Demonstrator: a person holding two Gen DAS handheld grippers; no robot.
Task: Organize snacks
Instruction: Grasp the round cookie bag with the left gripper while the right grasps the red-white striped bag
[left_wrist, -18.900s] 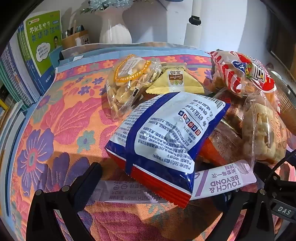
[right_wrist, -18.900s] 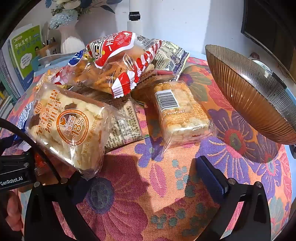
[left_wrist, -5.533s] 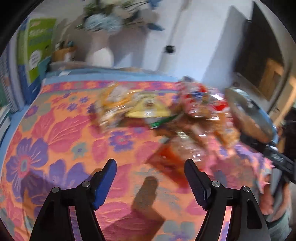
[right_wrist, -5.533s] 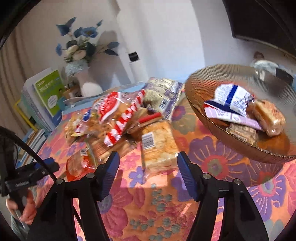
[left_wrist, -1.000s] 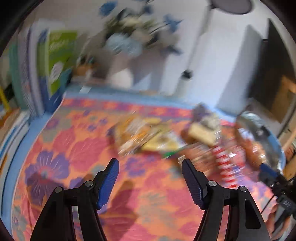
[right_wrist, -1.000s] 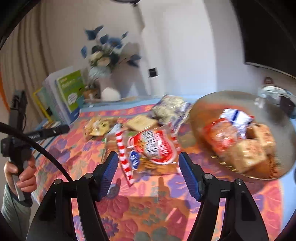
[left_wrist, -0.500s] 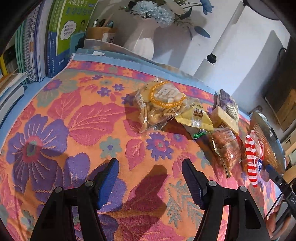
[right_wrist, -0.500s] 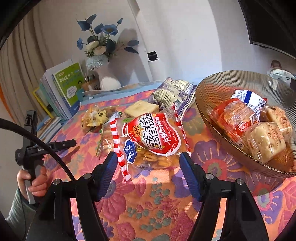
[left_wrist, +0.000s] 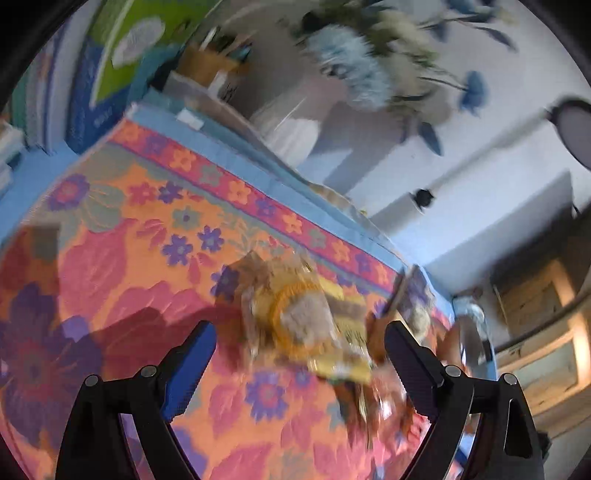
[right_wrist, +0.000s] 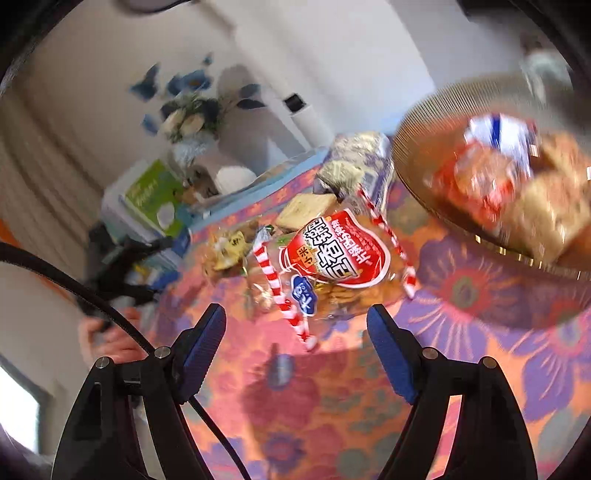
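both grippers swing closer: left gripper (left_wrist: 297, 363), jaws open, nears cracker bag (left_wrist: 295, 321); right gripper (right_wrist: 295, 343), jaws open, faces red bag (right_wrist: 332, 258).

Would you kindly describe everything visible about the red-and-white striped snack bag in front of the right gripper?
The red-and-white striped snack bag is a glossy, partly clear plastic packet showing golden crackers inside. It has a red shield-shaped label with white Chinese characters, a small blue badge below it, and candy-striped edges. It lies flat and sealed on the floral tablecloth, just beyond the open right gripper, untouched by it. Other packets crowd its far side; the brown ribbed bowl sits to its right.
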